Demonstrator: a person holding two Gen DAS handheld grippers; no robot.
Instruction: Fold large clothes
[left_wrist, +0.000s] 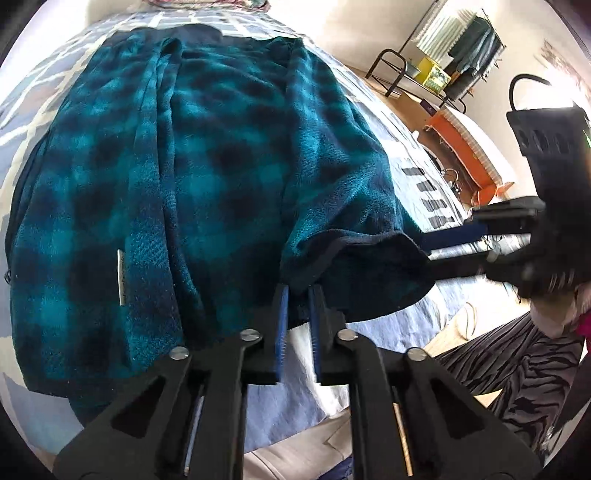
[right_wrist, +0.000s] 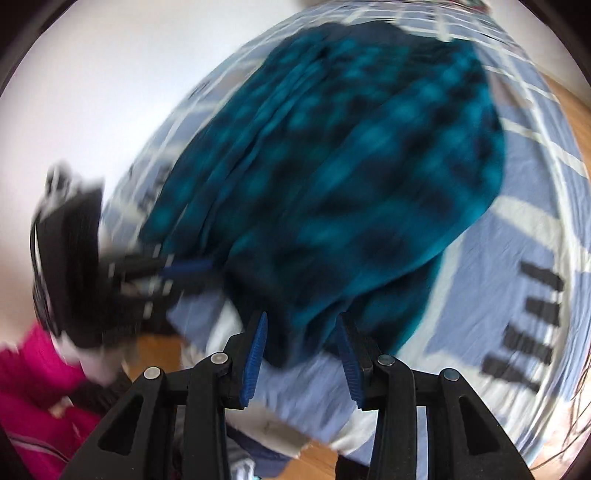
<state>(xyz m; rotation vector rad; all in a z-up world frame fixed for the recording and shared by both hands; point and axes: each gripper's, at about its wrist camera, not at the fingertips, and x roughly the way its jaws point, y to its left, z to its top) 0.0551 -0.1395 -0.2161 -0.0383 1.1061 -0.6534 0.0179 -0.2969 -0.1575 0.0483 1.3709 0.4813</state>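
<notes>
Teal-and-black checked fleece, a large garment (left_wrist: 207, 166), is lying spread across a bed covered by a pale blue and white patterned sheet (left_wrist: 369, 332), with lengthwise creases running down its middle and a small white label (left_wrist: 121, 277) showing on one fold. Its near dark-trimmed hem is hanging towards the edge of the bed.

In the left wrist view, the left gripper (left_wrist: 298, 295) is pointing down at that hem, its blue-padded jaws standing nearly together and pinching the dark edge of the fleece between their tips. The right gripper (left_wrist: 458, 240) is showing at the right of this view, its fingers reaching in level towards the hem's dark corner.

In the right wrist view, which is heavily blurred, the right gripper (right_wrist: 301, 325) is standing with its jaws apart, straddling the dark hem of the garment (right_wrist: 332, 166); the cloth is lying between the blue pads, but I cannot tell whether they are pressing on it. The left gripper (right_wrist: 184, 266) is appearing at the left, at the fleece's edge. A pink sleeve (right_wrist: 33, 391) is showing in the lower left corner, above wooden floor (right_wrist: 162, 347).
</notes>
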